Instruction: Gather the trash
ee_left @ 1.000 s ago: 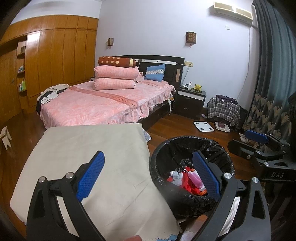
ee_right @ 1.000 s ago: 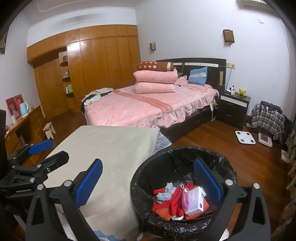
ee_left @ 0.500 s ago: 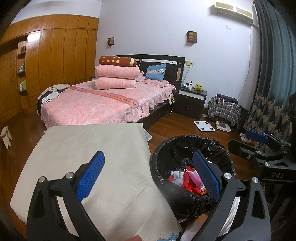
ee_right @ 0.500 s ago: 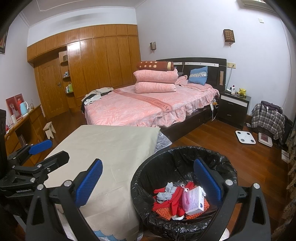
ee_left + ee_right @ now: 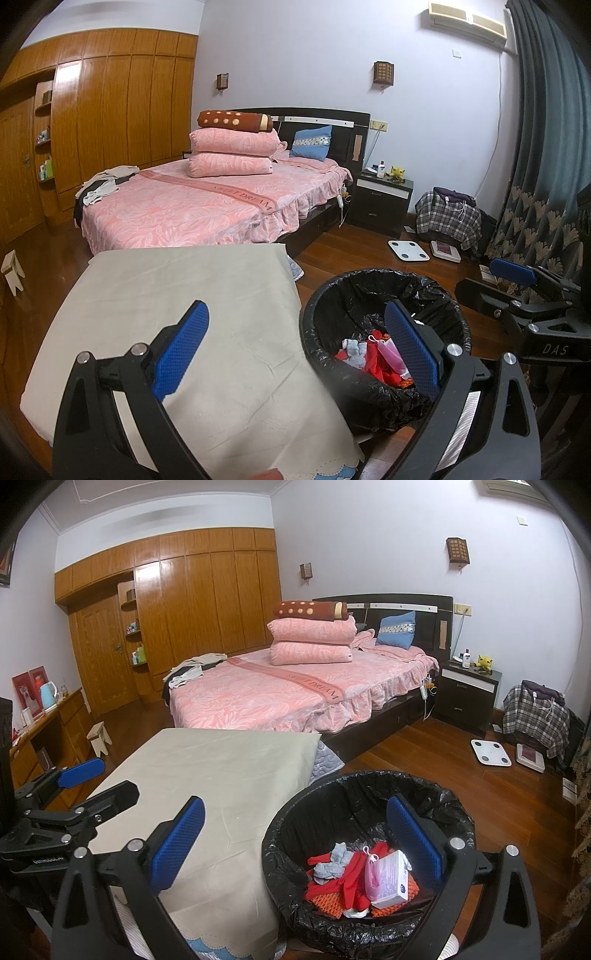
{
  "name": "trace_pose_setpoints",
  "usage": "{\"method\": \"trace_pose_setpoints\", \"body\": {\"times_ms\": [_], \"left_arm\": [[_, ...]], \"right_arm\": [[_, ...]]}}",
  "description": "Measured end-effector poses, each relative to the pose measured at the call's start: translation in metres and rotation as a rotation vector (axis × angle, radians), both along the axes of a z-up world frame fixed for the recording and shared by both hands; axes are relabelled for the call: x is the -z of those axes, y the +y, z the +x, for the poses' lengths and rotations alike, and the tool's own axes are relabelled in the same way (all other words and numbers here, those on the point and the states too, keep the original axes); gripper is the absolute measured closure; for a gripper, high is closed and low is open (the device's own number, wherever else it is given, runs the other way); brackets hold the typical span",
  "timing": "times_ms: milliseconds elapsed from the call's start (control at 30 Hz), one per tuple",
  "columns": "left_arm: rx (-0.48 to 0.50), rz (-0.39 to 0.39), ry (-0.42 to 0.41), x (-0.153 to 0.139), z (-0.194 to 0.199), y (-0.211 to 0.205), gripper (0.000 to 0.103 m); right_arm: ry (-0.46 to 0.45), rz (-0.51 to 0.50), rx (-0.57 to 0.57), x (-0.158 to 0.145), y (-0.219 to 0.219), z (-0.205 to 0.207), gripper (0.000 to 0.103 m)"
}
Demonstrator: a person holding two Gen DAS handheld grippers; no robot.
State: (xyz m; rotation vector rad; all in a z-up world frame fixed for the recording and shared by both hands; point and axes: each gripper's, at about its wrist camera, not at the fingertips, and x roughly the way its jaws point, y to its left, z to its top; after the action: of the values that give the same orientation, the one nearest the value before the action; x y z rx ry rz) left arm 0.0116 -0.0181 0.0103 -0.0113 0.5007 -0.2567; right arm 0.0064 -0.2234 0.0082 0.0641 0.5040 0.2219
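The left hand-held gripper is held with its blue pads wide apart and nothing between them, over the near edge of the cloth-covered worktop and the bin. The right hand-held gripper is likewise spread apart and empty, above the same bin. The bin, lined with a black bag, is set on the wooden floor just beside the worktop. Inside it the trash is seen: red cloth pieces, a grey sock, a pink pouch and a white box. A pink bed is seen behind.
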Motion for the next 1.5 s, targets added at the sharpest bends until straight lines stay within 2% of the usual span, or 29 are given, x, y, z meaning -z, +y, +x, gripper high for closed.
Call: {"method": "trace_pose_setpoints", "body": {"times_ms": [1500], "left_arm": [[-0.002,0.003,0.003,-0.0001,0.0013,0.0022,0.01]], "right_arm": [[0.005,0.002,0.001,0.0003,0.003,0.0004,0.006]]}}
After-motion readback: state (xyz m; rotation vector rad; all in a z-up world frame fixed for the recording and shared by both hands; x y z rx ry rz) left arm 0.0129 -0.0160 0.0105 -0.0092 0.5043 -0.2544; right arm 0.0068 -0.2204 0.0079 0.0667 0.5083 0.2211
